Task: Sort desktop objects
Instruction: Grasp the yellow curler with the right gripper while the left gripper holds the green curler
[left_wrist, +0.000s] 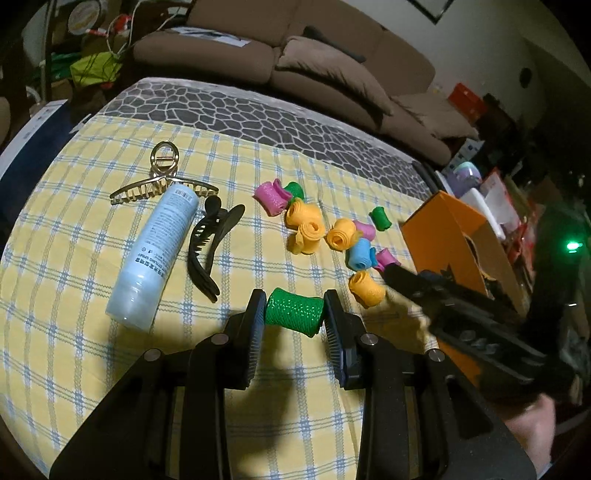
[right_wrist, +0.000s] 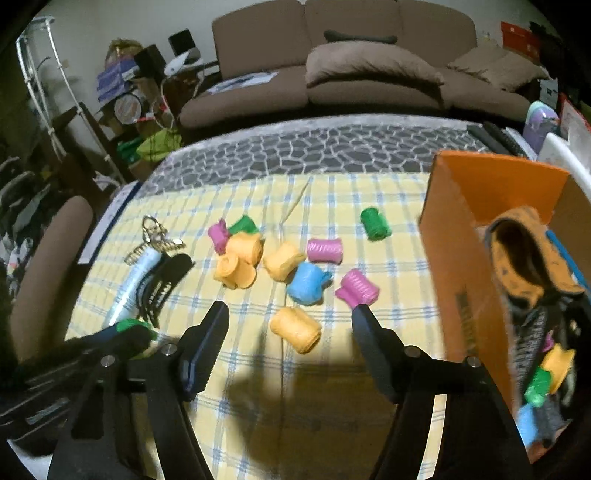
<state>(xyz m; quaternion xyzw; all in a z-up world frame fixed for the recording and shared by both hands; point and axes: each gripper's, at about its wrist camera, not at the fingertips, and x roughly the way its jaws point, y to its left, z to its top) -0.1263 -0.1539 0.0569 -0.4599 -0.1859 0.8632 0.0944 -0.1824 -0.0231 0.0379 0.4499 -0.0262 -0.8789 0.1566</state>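
Observation:
My left gripper (left_wrist: 294, 314) is shut on a green hair roller (left_wrist: 293, 311) and holds it just above the yellow checked cloth (left_wrist: 92, 350). My right gripper (right_wrist: 290, 325) is open and empty, with an orange roller (right_wrist: 295, 329) lying between its fingers on the cloth. Several more rollers lie scattered: orange (left_wrist: 304, 229), pink (left_wrist: 270, 195), blue (right_wrist: 307, 283) and green (right_wrist: 375, 224). An orange box (right_wrist: 465, 251) at the right holds several rollers (right_wrist: 546, 373) and other items. The right gripper shows blurred in the left wrist view (left_wrist: 391, 275).
A pale blue spray bottle (left_wrist: 155, 254) lies at the left, with a gold claw clip (left_wrist: 162, 177) behind it and a black claw clip (left_wrist: 208, 247) beside it. A brown sofa (right_wrist: 369, 74) stands beyond the table. Clutter lines both sides.

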